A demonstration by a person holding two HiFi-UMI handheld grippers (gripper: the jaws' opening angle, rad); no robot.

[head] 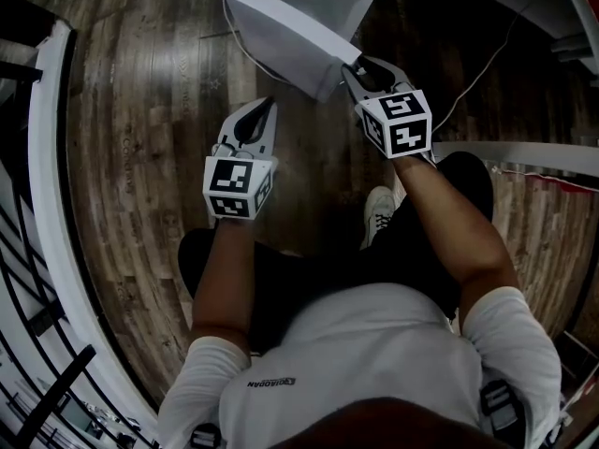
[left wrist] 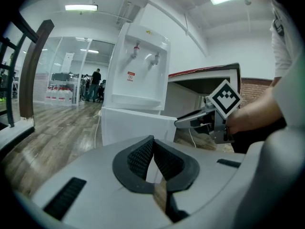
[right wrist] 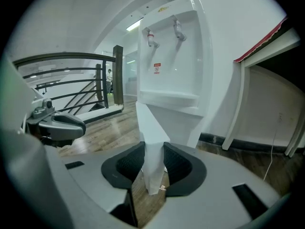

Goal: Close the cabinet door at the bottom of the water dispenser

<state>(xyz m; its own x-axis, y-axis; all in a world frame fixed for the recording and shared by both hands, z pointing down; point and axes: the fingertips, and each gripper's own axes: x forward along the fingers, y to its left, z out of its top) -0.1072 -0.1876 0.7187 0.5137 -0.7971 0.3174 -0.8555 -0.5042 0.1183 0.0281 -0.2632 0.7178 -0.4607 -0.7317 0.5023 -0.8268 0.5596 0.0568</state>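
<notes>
The right tongs (right wrist: 153, 168) pinch the white flat cabinet door (right wrist: 148, 128) by its edge at 12 o'clock; the left tongs (left wrist: 153, 147) sit closed and empty. Swinging the door fully home could trap those pinching tips.

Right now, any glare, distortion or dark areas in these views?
Head view: dim overall, wooden floor dark. Left gripper view: fisheye bends the edges, ceiling light blown out. Right gripper view: fisheye curving the water dispenser, black corners, cabinet door sharp between the jaws.
</notes>
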